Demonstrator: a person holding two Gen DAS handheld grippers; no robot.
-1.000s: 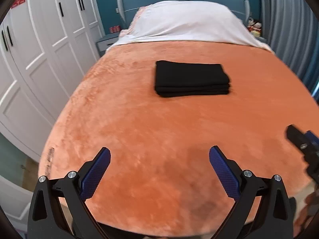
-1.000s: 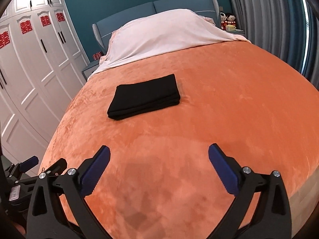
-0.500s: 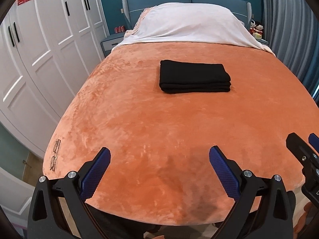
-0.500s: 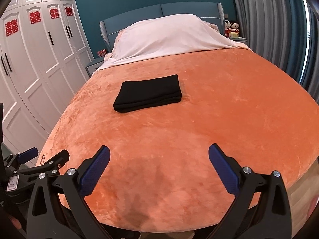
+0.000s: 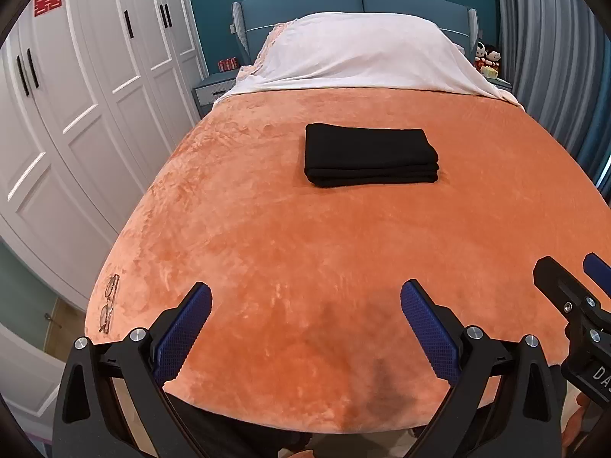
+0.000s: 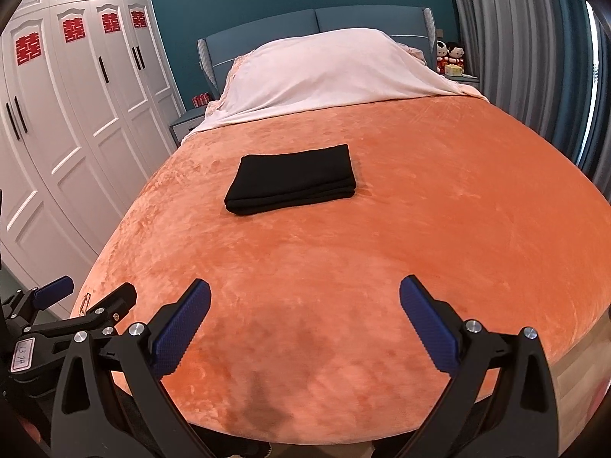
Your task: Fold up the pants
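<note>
Orange bed point(image 5: 267, 229) w/ pants point(image 5: 370, 154) folded flat mid-bed. Left tongs point(image 5: 305, 324) & right tongs point(image 6: 305, 324) both wide open, empty, near edge. Folding looks done; next just pull back.

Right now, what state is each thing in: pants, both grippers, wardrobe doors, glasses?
pants: folded into a flat stack, lying on the orange blanket
left gripper: open, empty
right gripper: open, empty
wardrobe doors: shut
glasses: lying unfolded at the blanket's left edge
</note>
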